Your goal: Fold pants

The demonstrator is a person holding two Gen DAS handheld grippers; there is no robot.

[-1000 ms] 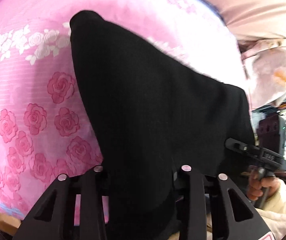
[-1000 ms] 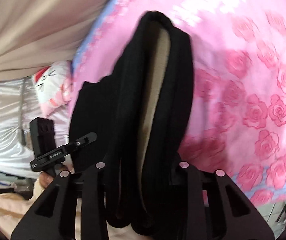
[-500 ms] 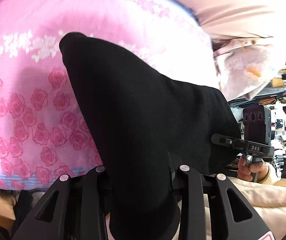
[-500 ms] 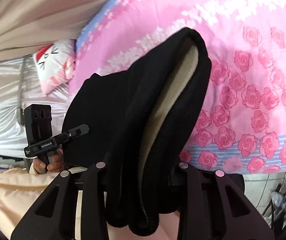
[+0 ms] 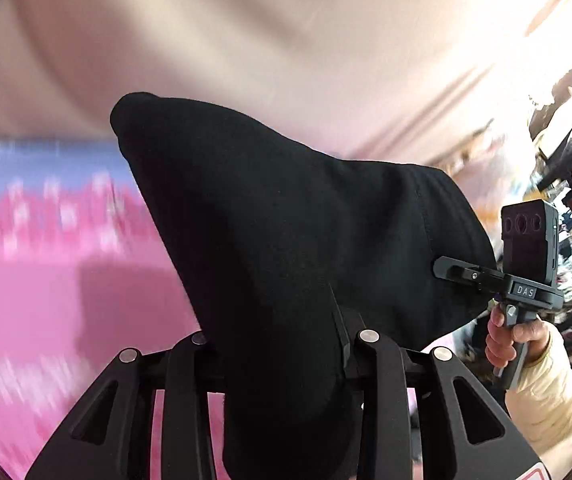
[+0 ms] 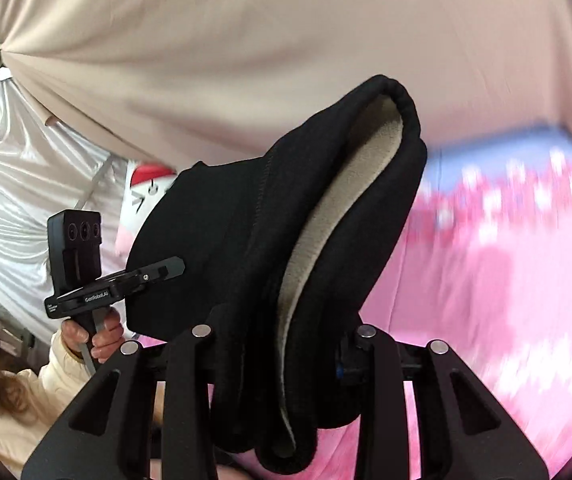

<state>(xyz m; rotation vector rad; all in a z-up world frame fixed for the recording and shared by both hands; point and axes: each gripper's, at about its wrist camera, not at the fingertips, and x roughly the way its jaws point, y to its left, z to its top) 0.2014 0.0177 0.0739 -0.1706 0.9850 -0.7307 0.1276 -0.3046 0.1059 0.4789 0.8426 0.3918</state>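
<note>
While both grippers hold the black pants (image 5: 286, 248) up off the bed (image 5: 65, 300), the fabric spans the gap between them as one taut, bunched sheet. The left gripper (image 5: 281, 360) is clamped on a thick wad of cloth that fills the space between its fingers and rises forward and to the left to a rounded peak. The right gripper (image 6: 286, 352) is clamped on the other end, where the folded layers gape and show a pale fleece lining (image 6: 326, 232).

Seen from the left wrist, the right gripper sits off to the right with its finger laid on the far edge of the cloth; seen from the right wrist, the left one sits off to the left in the same way. So the long axis of the pants runs side to side, from one gripper to the other, and neither is clearly nearer to the bed.

The bed, with its pink rose cover, lies forward of and below both grippers, blurred in both views. A beige curtain (image 6: 286, 40) fills the space above it. Nothing of the pants appears to touch the bed here, though the lower hem is hidden behind the fingers.

My judgement is that the next move is to carry the cloth forward and down together, keeping the two ends level so the span lands flat rather than twisted.
</note>
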